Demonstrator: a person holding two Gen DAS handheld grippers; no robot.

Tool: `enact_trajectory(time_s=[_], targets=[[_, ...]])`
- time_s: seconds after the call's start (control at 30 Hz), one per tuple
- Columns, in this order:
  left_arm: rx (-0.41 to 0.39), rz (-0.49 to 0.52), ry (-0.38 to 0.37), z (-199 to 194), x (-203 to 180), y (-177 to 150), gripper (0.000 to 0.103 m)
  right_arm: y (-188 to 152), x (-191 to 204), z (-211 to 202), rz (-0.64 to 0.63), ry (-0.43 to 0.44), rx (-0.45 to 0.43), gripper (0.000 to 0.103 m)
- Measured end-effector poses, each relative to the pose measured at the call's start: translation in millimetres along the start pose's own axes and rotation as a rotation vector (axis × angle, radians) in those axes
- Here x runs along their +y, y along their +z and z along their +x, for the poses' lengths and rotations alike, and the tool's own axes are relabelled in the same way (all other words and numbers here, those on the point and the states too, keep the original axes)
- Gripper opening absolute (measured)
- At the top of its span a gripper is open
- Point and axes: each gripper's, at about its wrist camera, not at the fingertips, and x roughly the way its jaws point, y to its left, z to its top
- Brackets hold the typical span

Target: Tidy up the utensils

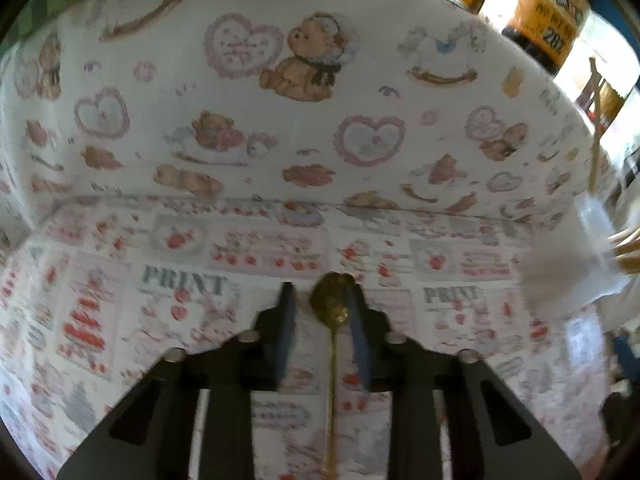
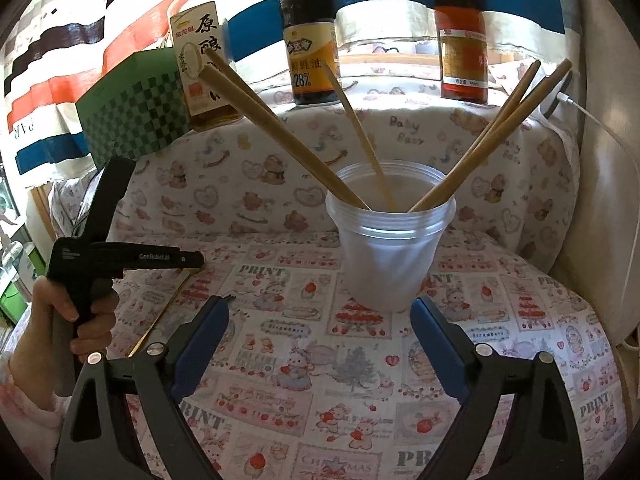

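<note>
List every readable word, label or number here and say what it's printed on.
"PRINT": tablecloth
"Strawbery": tablecloth, small banners
"Baby Bear": bear-print cloth
"原酿": left bottle
"28%": middle bottle
"20%": orange-labelled bottle
Red bottle label: too small to read
Left gripper side lettering: too blurred to read

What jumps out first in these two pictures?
A clear plastic cup stands mid-table with wooden chopsticks fanning out of it. A gold spoon lies on the strawberry-print tablecloth between the left gripper's fingers. Three sauce bottles line the back.
</note>
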Motion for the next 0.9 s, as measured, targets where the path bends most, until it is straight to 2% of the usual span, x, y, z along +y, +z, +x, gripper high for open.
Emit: enact_trajectory(time_s=[0.2, 0.33, 0.43, 0.5, 0.6, 0.73, 0.77, 0.9], targets=[[-0.041, 0.014, 0.056, -2, -6, -2, 0.001, 1, -4, 1, 0.003, -0.027, -0.008, 0.094], [-0.058, 0.068, 0.090, -18, -16, -5, 0.000, 2, -6, 0, 0.008, -0.035, -0.013, 0.094], [-0.070, 0.075, 0.085, -32, -20, -8, 0.000, 2, -6, -2, 0.008, -0.033, -0.020, 0.094], [-0.052, 0.085, 0.144, -40, -23, -8, 0.000, 2, -5, -3, 0.003, -0.039, -0.025, 0.094], [-0.035, 0.137, 0.290, -48, -31, -15, 0.000, 2, -4, -4, 0.001, -0.038, -0.023, 0.093], [0.010, 0.186, 0.363, -54, -36, -29, 0.000, 2, -3, -7, 0.002, -0.023, -0.024, 0.093], [0.021, 0.184, 0.367, -56, -35, -32, 0.000, 2, -2, -8, -0.001, -0.022, -0.026, 0.093], [0.054, 0.150, 0.303, -60, -32, -48, 0.000, 2, 2, -12, -0.013, -0.020, -0.035, 0.093]])
